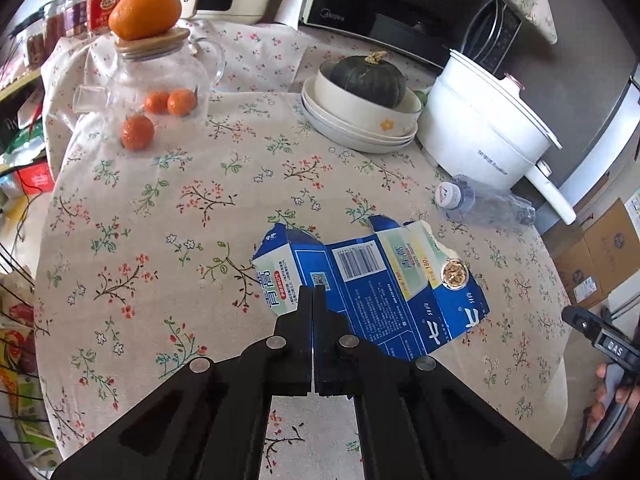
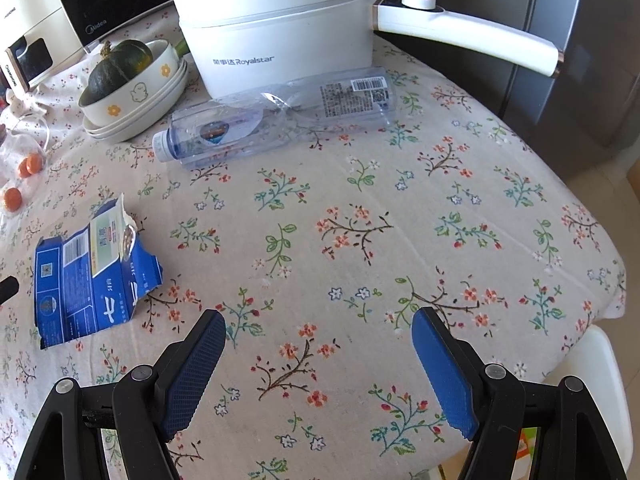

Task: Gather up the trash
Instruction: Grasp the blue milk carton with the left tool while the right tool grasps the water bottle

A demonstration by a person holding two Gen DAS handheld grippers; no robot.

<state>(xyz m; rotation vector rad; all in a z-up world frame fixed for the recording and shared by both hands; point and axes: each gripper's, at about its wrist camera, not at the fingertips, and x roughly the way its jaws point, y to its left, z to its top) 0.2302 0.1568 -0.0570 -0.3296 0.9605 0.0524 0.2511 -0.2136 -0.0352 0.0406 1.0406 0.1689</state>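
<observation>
A flattened blue carton (image 1: pixel 384 292) (image 2: pixel 96 276) lies on the flowered tablecloth (image 1: pixel 160 220). My left gripper (image 1: pixel 312 289) has its black fingers pressed together at the carton's near edge, on a fold beside the white flap. In the right wrist view that end looks slightly raised, and the left gripper's tip (image 2: pixel 8 288) shows at the far left. A crushed clear plastic bottle (image 1: pixel 484 200) (image 2: pixel 280 116) lies on its side in front of the white pot. My right gripper (image 2: pixel 320 314) hovers open over bare cloth, well to the right of the carton, with nothing between its blue pads.
A white electric pot (image 2: pixel 276 32) with a long handle stands behind the bottle. Stacked bowls (image 1: pixel 360 120) hold a dark squash. A glass jar (image 1: pixel 160 72) topped by an orange, loose mandarins (image 1: pixel 138 132) and a microwave (image 1: pixel 400 0) fill the back. The table edge (image 2: pixel 608 292) drops off at right.
</observation>
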